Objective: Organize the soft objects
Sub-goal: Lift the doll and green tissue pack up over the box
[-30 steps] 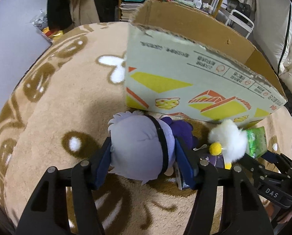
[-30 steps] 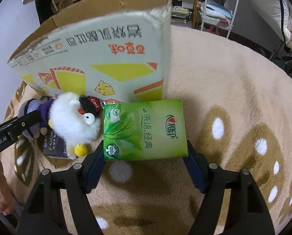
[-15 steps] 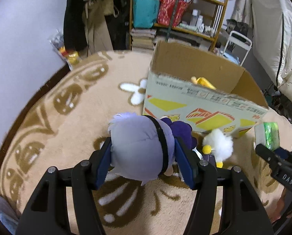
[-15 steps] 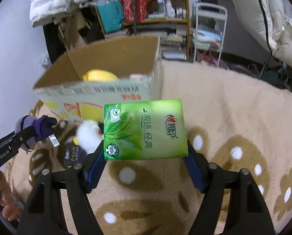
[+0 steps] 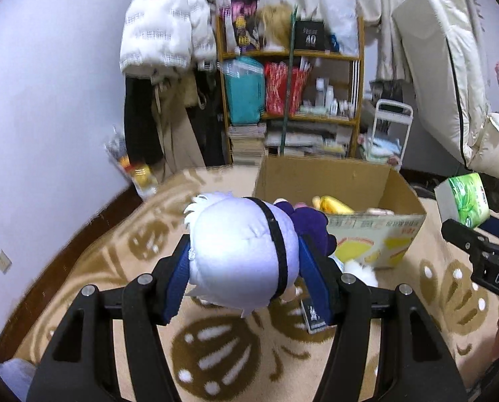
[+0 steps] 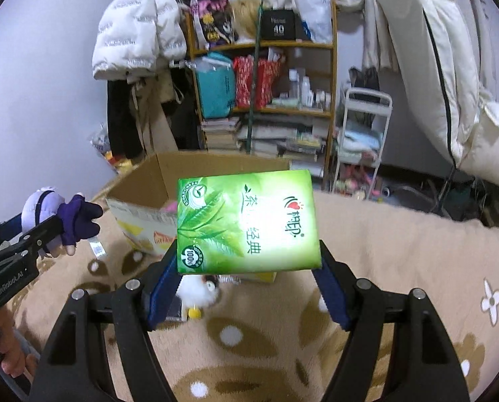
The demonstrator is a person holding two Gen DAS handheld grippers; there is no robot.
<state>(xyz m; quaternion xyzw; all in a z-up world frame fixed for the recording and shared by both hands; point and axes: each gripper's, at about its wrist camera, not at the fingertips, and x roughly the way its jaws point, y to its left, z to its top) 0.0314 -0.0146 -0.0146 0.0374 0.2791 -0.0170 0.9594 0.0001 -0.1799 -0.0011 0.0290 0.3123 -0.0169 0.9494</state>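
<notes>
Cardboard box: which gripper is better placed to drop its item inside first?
Probably the left. The left gripper holds the plush doll near the cardboard box opening, while the right gripper holds the green tissue pack lower, before the front wall.

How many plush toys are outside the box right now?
2. The purple doll is held in the left gripper; the white plush lies on the rug by the box. More may be hidden behind the tissue pack.
</notes>
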